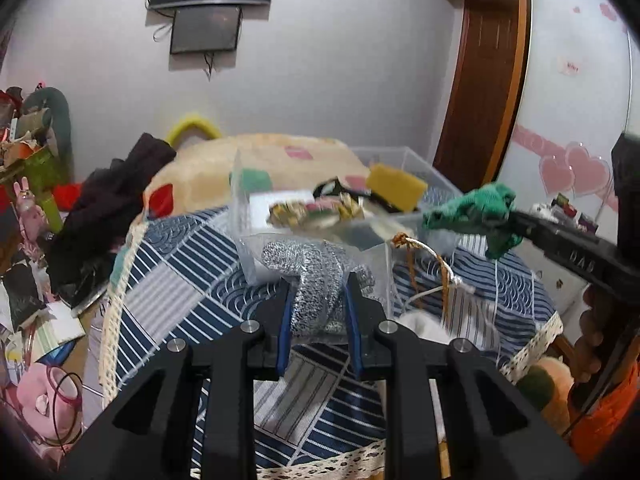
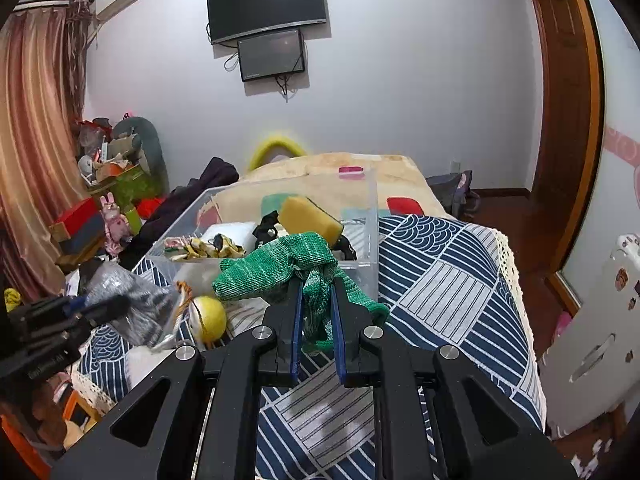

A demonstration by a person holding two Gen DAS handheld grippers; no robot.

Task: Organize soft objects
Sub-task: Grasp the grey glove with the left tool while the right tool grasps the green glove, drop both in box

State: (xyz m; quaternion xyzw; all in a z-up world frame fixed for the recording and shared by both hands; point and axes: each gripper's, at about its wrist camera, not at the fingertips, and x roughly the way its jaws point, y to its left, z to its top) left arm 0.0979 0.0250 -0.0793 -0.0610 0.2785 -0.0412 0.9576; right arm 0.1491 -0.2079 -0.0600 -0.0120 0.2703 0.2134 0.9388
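Patterned blue cloth (image 2: 448,264) carries clear bin (image 2: 372,216), yellow ball (image 2: 212,314)

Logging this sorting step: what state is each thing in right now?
Left gripper: shut on grey speckled knit cloth, lifted.
Right gripper: shut on green knit cloth, lifted.
Clear plastic bin: open-topped, partly filled.
Yellow sponge: in bin.
Yellow ball: on patterned tablecloth.

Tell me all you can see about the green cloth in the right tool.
The green cloth is a knitted piece, bright green with paler streaks, soft and crumpled. The right tool is shut on its middle, so it hangs lifted, one end drooping left, the other falling between the fingers. It hangs in front of the clear box, above the blue patterned cover.
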